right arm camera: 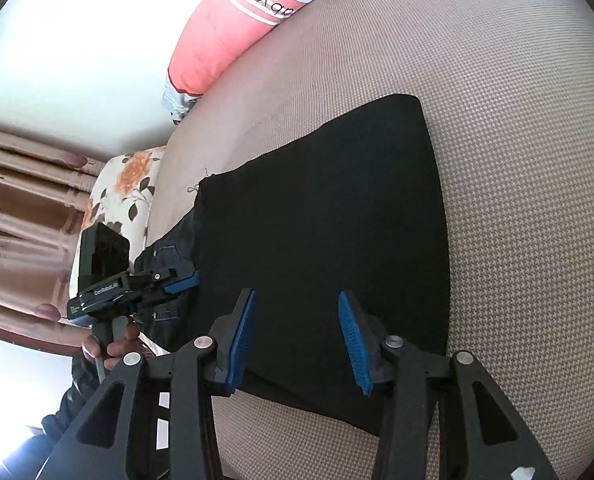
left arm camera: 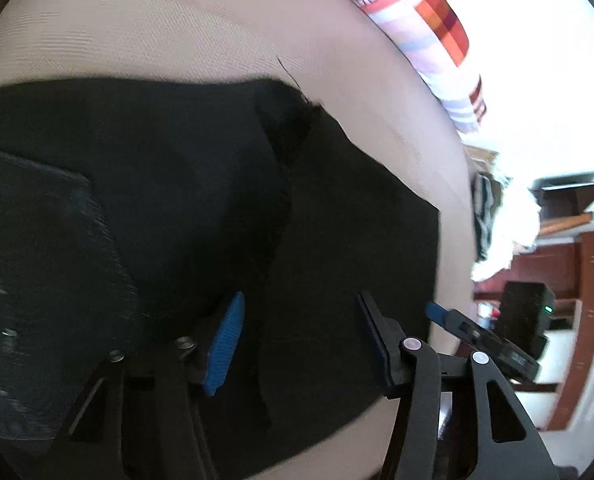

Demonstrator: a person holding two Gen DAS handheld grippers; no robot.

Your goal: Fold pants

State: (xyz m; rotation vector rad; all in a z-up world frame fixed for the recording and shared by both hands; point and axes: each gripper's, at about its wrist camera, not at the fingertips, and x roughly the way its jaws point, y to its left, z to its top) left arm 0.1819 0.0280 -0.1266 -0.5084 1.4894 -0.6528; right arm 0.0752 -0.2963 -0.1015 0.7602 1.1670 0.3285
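I am holding my left gripper and right gripper released, grasping nothing, over the pants. They are lying on the mattress folded into a flat stack; I judge little is remaining.

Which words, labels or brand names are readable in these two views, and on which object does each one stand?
"Mama" and "aby", first letter hidden: on the pink striped pillow, right wrist view.
"GenRobot.AI", small, read with some doubt: on the left gripper, on its black body.
Small white print at that body's end: too small to read.
Dark writing on the pillow, left wrist view: too blurred to read.
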